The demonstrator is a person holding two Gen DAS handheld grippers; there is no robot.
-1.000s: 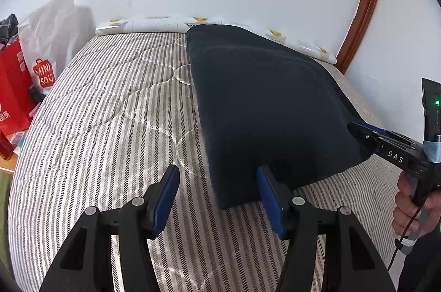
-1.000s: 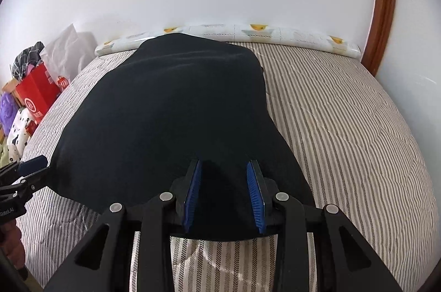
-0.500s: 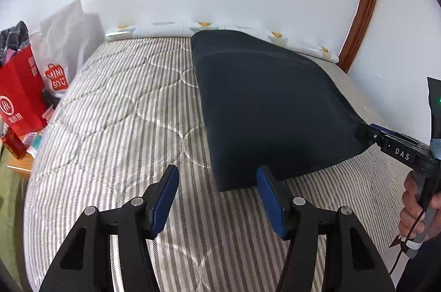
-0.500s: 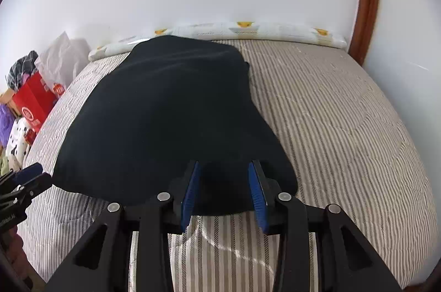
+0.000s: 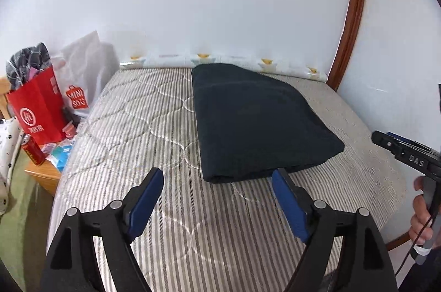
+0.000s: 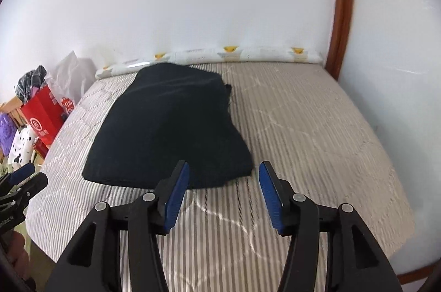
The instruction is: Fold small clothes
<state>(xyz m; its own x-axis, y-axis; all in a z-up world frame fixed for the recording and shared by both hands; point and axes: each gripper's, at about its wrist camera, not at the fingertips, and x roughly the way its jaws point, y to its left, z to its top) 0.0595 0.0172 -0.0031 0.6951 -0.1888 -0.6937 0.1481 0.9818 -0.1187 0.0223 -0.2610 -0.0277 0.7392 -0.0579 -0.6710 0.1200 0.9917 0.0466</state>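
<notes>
Across the middle of the left wrist view lies the dark folded garment (image 5: 256, 121), a soft, matte, navy-black slab with a rounded folded edge facing the camera, flat on the mattress (image 5: 154, 126). That mattress is quilted, with fine grey and white stripes and curved stitch lines. At the bottom of the frame, the left gripper (image 5: 217, 190) has its jaws opening, blue ribbed pads on black plastic arms, with only striped fabric between them; the right pad's tip sits just by the garment's near edge. At the far right edge, a hand (image 5: 423, 212) holds the right gripper's black handle.

Over in the right wrist view, the same garment (image 6: 171, 132) fills the centre left, slightly rumpled. The right gripper (image 6: 223, 183) is opening too, jaws apart, the garment's near corner showing between the pads, not pinched. At the left edge, a glossy red paper bag (image 6: 41, 115) stands beside a crinkled white plastic bag (image 6: 69, 80). Along the wall runs a white printed pillow (image 6: 248, 55).
</notes>
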